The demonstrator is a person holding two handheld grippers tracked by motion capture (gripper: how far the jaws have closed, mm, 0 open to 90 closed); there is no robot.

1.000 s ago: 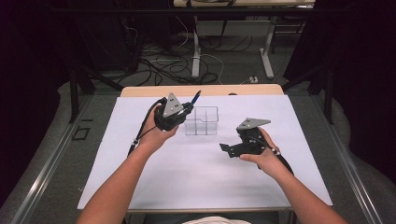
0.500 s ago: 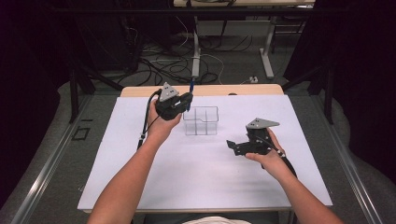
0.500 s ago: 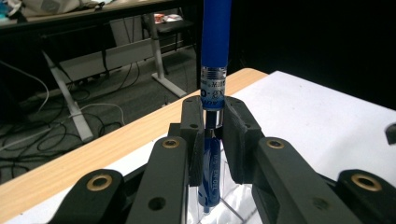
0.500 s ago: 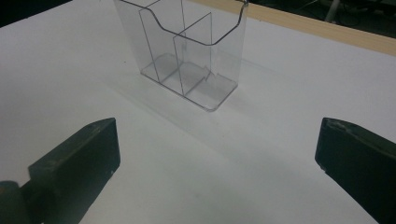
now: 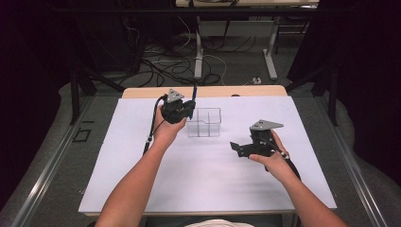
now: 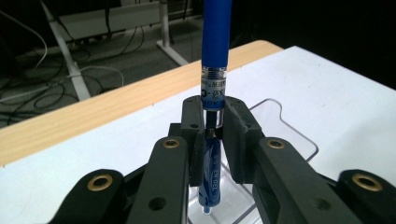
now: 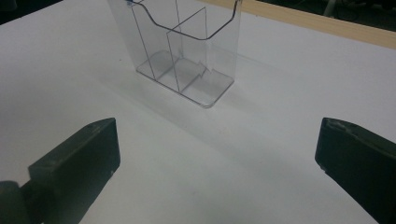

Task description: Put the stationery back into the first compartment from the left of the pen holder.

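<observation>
A blue pen (image 6: 215, 51) stands upright in my left gripper (image 6: 212, 135), whose jaws are shut on its barrel. In the high view the left gripper (image 5: 182, 109) holds the pen (image 5: 193, 97) just left of and above a clear plastic organizer (image 5: 204, 122) with several compartments. In the left gripper view the pen's lower tip hangs over the organizer (image 6: 275, 123). My right gripper (image 5: 236, 147) is open, low over the white sheet to the right of the organizer (image 7: 184, 46), with nothing between its jaws.
A white sheet (image 5: 142, 179) covers the table, with a strip of bare wood (image 5: 246, 91) along the far edge. Beyond the table are desk legs (image 5: 198, 52) and loose cables (image 5: 161, 61) on the floor.
My left gripper has lifted and turned the pen upright, carrying it toward the organizer's left side. The right gripper has drifted slightly right and down, still open.
</observation>
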